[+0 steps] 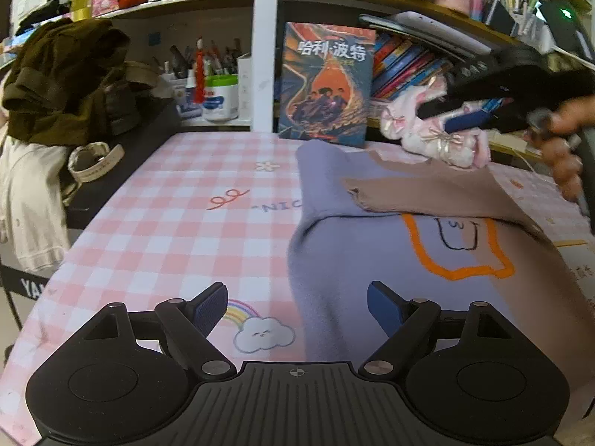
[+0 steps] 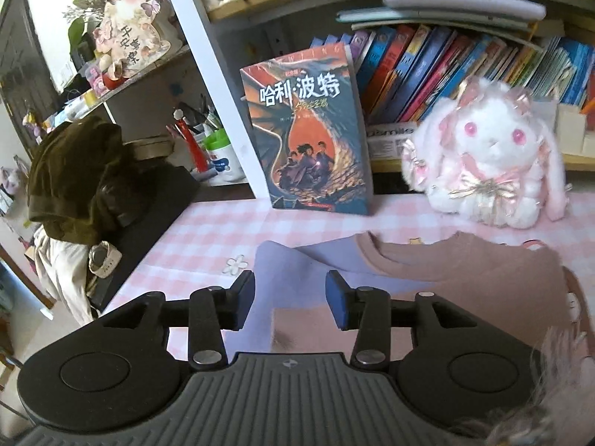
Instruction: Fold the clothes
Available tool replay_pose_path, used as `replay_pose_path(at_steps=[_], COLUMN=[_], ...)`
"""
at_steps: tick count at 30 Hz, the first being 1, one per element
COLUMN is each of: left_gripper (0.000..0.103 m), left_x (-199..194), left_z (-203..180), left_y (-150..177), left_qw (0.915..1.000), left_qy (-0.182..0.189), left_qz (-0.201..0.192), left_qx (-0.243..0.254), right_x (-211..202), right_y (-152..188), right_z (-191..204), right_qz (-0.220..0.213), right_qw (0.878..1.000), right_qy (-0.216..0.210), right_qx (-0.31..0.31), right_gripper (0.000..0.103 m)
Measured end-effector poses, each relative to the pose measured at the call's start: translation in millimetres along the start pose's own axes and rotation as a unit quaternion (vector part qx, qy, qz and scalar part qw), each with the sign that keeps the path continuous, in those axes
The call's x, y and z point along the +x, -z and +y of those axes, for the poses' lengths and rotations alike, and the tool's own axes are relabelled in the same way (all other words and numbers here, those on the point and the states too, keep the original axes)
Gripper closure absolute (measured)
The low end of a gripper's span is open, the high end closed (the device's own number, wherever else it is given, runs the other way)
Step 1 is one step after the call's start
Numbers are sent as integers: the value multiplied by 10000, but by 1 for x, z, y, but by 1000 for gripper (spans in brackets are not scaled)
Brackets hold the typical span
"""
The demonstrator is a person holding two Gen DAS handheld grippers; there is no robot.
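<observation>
Both claws apart — L claw point(image 1: 297, 306) | R claw point(image 2: 290, 297) over sweater point(image 2: 297, 260)

A paperback book point(image 2: 308, 137) is propped upright at the back of the pink checked tablecloth point(image 1: 167, 230). A white plush rabbit point(image 2: 491, 156) is seated beside it, and a dark green garment point(image 1: 67, 81) is heaped at the left.

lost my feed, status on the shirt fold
Left gripper open, empty. Right gripper open, nothing pinched. Shirt flat, sleeve folded in. Book, bunny behind, clear.
</observation>
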State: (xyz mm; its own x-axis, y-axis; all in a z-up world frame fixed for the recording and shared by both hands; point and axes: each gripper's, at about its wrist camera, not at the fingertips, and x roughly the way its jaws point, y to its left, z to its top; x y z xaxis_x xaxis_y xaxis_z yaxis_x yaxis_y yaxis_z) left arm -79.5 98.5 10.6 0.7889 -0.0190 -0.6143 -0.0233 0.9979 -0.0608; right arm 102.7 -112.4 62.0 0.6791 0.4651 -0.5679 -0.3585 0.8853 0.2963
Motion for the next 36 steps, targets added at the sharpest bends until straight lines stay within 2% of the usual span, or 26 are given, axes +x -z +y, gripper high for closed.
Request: replay_pose_path(at_steps=[4,14,24,28,33,36], left_gripper=[18,18,18,18,18,18], left_x=[6,15,7,-2,-11,-17], left_z=[-3,-6,-26,-39,-51,-55], left_y=[-1,4,13,16,24,29], left_qw=[10000,9993,9976,9973,9968,9956], left_qy=[81,54,-207,-395,-367,-521], left_qz=[38,296,542,535,650,715], left_qx=[-6,-237,-370,-300,-291,-313], right_x=[-24,-81,-133,-151,-170,-180], right_y=[15,94,147,157,171,180], right_z=[-12,-43,-79,-92,-110,-118], right_qz=[87,744,864,845,905,942], right_qw=[9997,9929,9841,9828,9816,9813], right_qy=[233,906,1417,1478,1488,1461], right_qx=[61,220,631,709,784,827], right_gripper=[63,61,53,48,47,46])
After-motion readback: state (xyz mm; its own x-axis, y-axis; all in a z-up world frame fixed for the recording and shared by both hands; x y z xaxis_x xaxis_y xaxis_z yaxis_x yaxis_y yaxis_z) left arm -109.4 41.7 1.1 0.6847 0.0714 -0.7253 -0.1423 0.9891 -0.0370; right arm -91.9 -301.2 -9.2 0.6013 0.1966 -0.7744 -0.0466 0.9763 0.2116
